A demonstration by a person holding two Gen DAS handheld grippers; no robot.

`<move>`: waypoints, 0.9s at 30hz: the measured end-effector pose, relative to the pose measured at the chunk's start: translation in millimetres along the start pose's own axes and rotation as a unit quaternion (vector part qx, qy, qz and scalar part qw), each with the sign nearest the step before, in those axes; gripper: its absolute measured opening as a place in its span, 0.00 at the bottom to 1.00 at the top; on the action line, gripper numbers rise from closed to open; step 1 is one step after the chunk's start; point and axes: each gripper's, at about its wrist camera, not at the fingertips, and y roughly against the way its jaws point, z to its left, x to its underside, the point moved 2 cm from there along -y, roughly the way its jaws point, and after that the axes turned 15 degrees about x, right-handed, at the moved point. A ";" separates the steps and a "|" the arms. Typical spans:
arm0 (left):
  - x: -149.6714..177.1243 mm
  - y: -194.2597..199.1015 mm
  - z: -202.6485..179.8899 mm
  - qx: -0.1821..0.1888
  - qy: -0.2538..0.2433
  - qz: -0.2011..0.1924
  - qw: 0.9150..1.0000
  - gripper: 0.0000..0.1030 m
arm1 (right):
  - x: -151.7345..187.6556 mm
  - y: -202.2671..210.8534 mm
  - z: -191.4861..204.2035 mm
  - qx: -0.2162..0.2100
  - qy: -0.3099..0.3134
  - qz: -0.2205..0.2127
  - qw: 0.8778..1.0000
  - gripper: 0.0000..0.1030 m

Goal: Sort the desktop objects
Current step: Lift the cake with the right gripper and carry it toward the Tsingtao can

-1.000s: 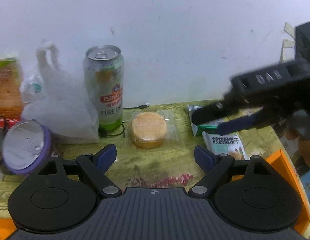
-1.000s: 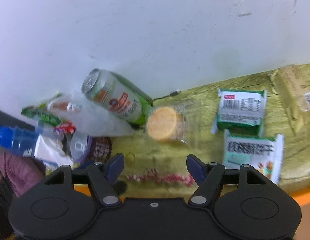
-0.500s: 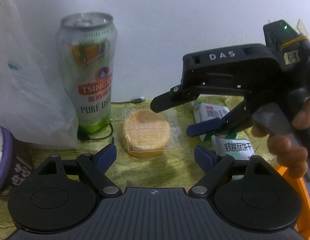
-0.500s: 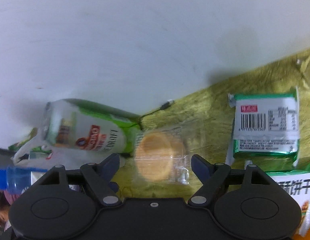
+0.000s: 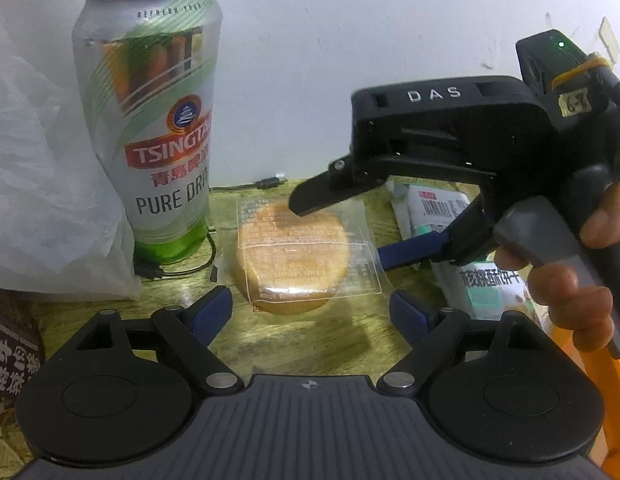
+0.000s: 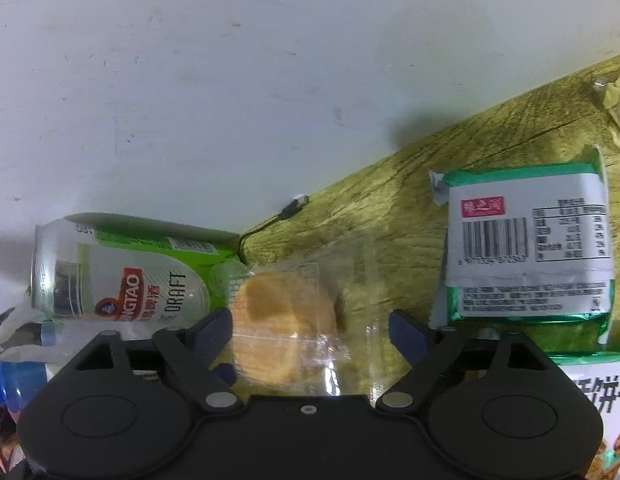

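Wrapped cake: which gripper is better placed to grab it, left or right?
Right, probably. The right gripper already straddles the wrapped cake with its jaws opening, no pad pressing yet. The left gripper is open but short of it.

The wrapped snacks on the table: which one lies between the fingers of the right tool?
The round cake in clear wrap, beside the Tsingtao beer can. The right tool is opening around it; the green biscuit packets lie outside its fingers.
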 end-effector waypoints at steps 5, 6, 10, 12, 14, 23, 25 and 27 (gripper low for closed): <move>1.3 -0.8 0.0 0.000 -0.003 0.008 1.000 0.85 | 3.1 -0.3 6.6 -0.011 0.004 0.008 1.000 0.88; 1.4 -1.3 0.2 0.001 -0.004 0.010 1.000 0.85 | 3.7 0.6 6.8 -0.013 0.002 0.008 1.000 0.88; 1.8 -1.6 0.6 0.007 -0.003 0.017 1.000 0.85 | 7.4 8.6 6.0 -0.026 -0.007 0.009 1.000 0.88; 2.3 -2.5 -0.4 0.009 -0.004 0.025 1.000 0.85 | 8.6 14.3 5.2 -0.036 -0.012 0.010 0.999 0.88; 2.9 -3.0 -4.1 0.014 -0.009 0.034 0.999 0.85 | 8.9 20.3 4.8 -0.045 -0.017 0.010 0.999 0.88; 2.4 -7.4 -31.6 0.047 -0.047 0.060 0.996 0.84 | 14.1 54.3 -1.3 -0.068 -0.032 -0.003 0.997 0.88; 3.3 -8.1 -37.3 0.057 -0.054 0.067 0.995 0.84 | 15.7 64.3 -3.1 -0.074 -0.037 -0.011 0.997 0.88; 5.0 -7.3 -43.3 0.069 -0.060 0.075 0.993 0.84 | 14.1 72.7 -1.3 -0.080 -0.039 -0.017 0.996 0.88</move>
